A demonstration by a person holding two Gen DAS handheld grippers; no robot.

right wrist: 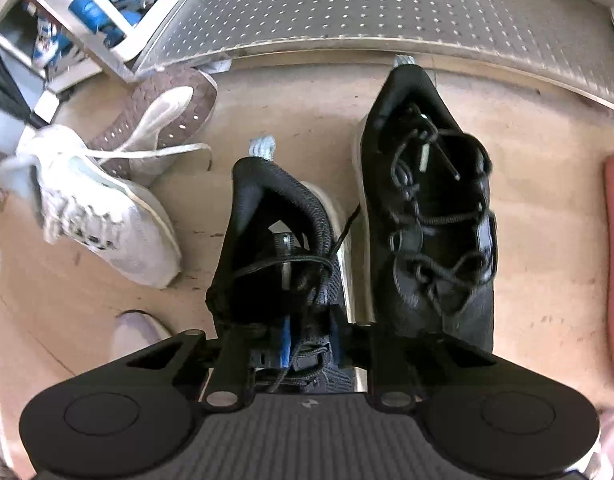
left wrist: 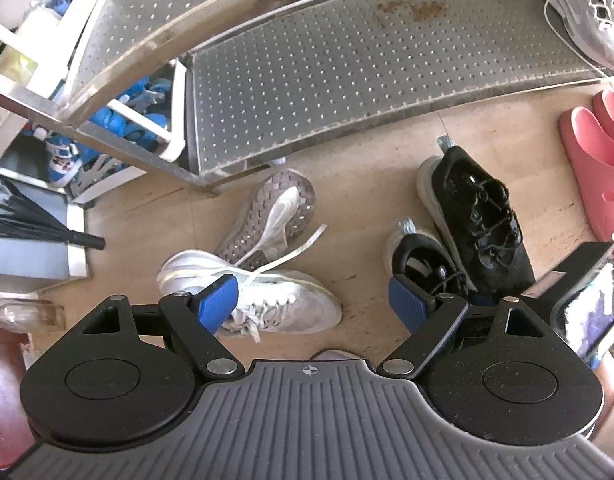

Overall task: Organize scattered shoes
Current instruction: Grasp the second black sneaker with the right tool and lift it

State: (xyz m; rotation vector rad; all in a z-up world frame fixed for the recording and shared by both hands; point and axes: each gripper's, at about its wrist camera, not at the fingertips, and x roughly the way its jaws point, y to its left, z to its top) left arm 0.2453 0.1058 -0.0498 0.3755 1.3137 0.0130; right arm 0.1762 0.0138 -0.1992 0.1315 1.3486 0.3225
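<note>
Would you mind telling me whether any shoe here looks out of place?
Yes: one white lace-up sneaker lies overturned on the floor, its grey studded sole facing up, resting against its upright partner; a loose lace trails across it.

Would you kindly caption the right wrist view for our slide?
Right gripper shut on the tongue of a black sneaker, its partner alongside on the floor.
</note>
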